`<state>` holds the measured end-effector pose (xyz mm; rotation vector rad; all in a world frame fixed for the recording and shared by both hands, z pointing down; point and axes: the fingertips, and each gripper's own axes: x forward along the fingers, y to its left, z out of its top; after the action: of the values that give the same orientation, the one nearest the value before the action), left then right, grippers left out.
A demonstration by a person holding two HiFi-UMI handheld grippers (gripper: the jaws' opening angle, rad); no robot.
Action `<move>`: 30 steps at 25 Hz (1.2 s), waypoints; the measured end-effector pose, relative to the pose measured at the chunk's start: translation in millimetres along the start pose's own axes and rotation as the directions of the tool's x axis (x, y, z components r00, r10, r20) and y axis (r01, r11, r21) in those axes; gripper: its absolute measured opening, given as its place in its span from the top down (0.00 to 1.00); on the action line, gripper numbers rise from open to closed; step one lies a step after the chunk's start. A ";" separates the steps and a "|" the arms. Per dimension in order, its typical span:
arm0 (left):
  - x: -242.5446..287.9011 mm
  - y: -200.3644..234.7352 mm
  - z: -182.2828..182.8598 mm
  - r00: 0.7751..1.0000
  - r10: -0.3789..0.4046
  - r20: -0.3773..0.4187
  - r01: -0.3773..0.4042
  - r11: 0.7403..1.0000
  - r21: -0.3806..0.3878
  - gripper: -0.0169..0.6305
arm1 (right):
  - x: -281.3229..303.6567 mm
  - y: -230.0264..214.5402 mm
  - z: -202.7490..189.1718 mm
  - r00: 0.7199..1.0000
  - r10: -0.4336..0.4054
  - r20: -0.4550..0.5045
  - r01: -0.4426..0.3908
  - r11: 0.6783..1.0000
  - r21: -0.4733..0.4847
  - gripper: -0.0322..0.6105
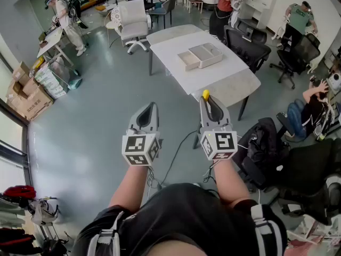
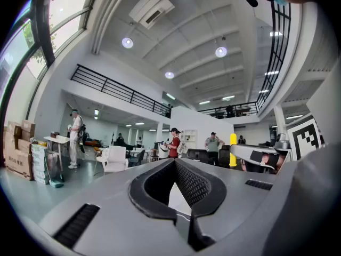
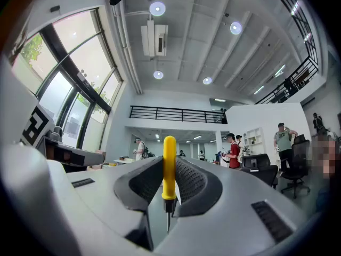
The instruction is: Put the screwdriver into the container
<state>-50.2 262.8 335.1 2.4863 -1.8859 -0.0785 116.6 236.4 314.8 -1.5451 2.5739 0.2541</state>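
A yellow-handled screwdriver [image 3: 169, 167] stands upright between the jaws of my right gripper [image 3: 169, 177], which is shut on it; its yellow tip [image 1: 205, 94] sticks out past the gripper [image 1: 209, 106] in the head view. My left gripper [image 1: 147, 113] is held beside it, shut and holding nothing [image 2: 176, 183]. Both are raised in the air, well short of the white table [image 1: 176, 49]. On that table lies the container [image 1: 201, 55], a shallow pale tray with compartments.
Black office chairs [image 1: 246, 44] stand round the table's right side and a white chair [image 1: 132, 20] at its far left. A bag [image 1: 264, 145] lies on the floor to my right. Cardboard boxes [image 1: 26, 92] sit at the left wall. People stand and sit further off.
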 end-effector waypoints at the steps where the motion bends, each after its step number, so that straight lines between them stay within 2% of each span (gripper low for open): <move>1: -1.1 0.9 -1.1 1.000 0.001 -0.002 -0.001 1.000 -0.001 0.96 | -0.4 0.8 -0.9 1.000 0.001 -0.003 -0.001 1.000 0.003 0.85; 13: -5.7 12.1 -8.2 0.998 -0.059 0.002 0.059 0.998 0.012 0.96 | 0.4 23.1 -6.4 1.000 -0.029 0.007 0.028 0.999 0.016 0.85; 21: -14.4 22.5 -8.4 0.991 -0.131 0.012 0.131 0.991 0.027 0.96 | 7.5 58.5 -6.8 0.999 -0.048 0.017 0.048 0.999 0.001 0.85; 30: -5.6 43.4 -12.9 0.993 -0.113 0.021 0.113 0.993 0.018 0.96 | 29.7 55.7 -11.2 0.999 -0.043 0.019 0.044 0.999 -0.011 0.85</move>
<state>-92.8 256.3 350.1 2.6128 -1.7593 -0.0928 53.3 234.2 324.2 -1.5929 2.5259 0.2786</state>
